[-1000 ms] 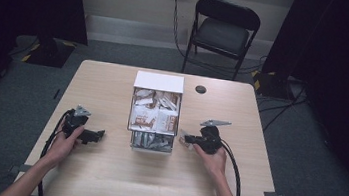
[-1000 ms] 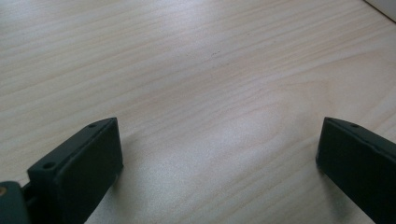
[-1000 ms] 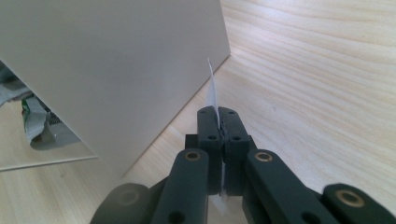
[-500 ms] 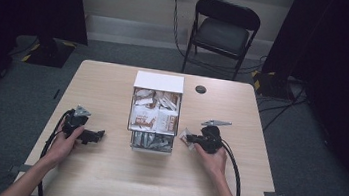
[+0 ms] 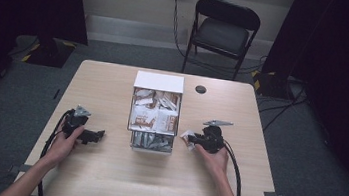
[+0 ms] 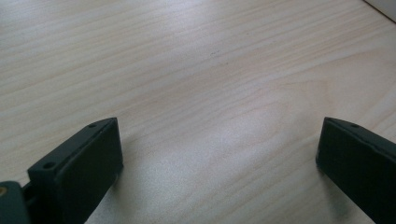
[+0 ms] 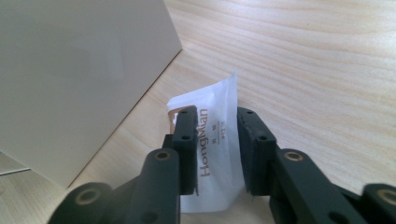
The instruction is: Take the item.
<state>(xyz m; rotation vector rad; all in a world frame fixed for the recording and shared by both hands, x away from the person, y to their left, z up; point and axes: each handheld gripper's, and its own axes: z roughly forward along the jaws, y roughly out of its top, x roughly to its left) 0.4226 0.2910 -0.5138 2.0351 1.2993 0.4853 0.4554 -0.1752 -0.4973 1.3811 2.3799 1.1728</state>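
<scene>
right now the right tool [image 7: 215, 154] sits on the pale wooden desk [image 5: 102, 180] just to the right of the white open-topped cardboard box [image 5: 159, 82], with a small white plastic sachet printed with brown lettering [image 7: 212, 135] standing between its two black jaws. its jaws have just been opening: in the right gripper view the left jaw lies against the sachet while a narrow gap shows at the right jaw, so the pads no longer clamp the packet. the sachet rests on the desk surface, near the box's plain side wall but apart from it. in the high view the same sachet [image 5: 188, 136] shows as a white scrap at the tool's tip, between the right tool [image 5: 196, 140] and the box. the box is packed with white and brown sachets, with grey ones in its near compartment. the left tool [image 5: 96, 135] rests on the desk well to the left of the box, held by the person's left hand [image 5: 63, 145]. its jaws stand wide apart over bare wood in the left gripper view, gripping nothing.
</scene>
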